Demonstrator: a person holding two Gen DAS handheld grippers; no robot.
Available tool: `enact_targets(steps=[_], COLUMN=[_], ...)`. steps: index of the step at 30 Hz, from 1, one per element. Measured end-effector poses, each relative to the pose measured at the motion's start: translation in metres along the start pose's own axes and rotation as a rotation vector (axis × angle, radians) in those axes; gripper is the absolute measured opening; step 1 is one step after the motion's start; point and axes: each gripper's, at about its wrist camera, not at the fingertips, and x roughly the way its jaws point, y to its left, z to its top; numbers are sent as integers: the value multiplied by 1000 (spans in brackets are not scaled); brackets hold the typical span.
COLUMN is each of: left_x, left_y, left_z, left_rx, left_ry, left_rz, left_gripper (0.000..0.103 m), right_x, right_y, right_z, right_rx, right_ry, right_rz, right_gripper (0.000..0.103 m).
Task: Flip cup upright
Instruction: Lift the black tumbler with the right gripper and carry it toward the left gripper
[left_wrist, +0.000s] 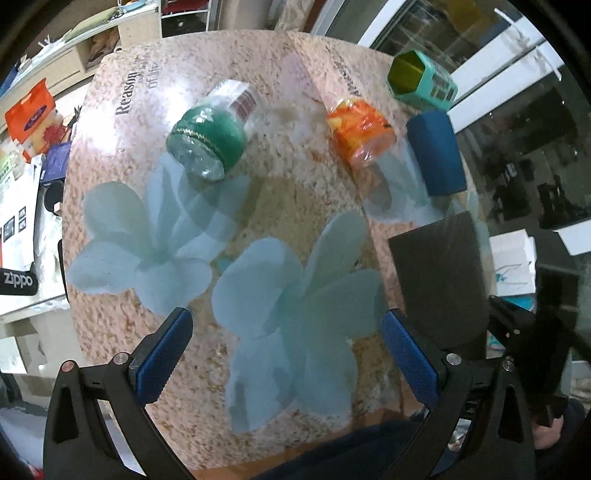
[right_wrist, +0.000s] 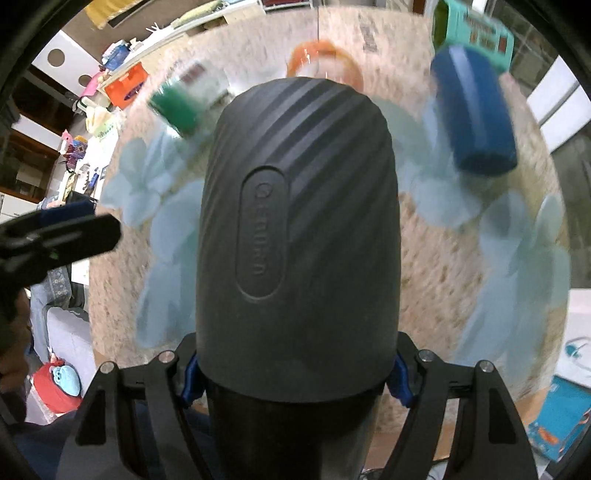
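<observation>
Our right hand-held gripper (right_wrist: 295, 373) clamps the dark ribbed cup (right_wrist: 299, 236), lifted off the table (right_wrist: 436, 266) mid-turn; our left hand-held gripper (left_wrist: 284, 354) waits beside it, empty, jaws apart. Setting it upright remains.

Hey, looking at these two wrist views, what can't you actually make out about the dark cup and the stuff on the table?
- Dark ribbed cup, right wrist view: its ends fall outside the frame or behind the right gripper, so orientation is unclear.
- Embossed lettering on the cup: too faint to read.
- Table centre, right wrist view: hidden behind the cup.
- Green-lidded jar and blue cylinder: motion-blurred.
- Left gripper: open, holding nothing.
</observation>
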Motion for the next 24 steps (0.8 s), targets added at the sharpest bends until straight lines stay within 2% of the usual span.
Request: enact_targets(steps=[9,16,21,24], left_x=[17,23,25,27], left_y=[5,2,1,2], left_z=[-3,-2,-3,-6], left_rx=[22,28,30,21], left_ry=[33,50,60,76], left_rz=[19,20,32,26], left_gripper=[103,103,103,103], right_x=[33,36,38,37], right_y=[8,25,32,31], right_z=[2,18,20,27], right_rx=[9,-5,14,22], right_ry=[39,31,30,34], right_rz=[-22,-67,-24,-14], right_gripper=[74,75,77,88])
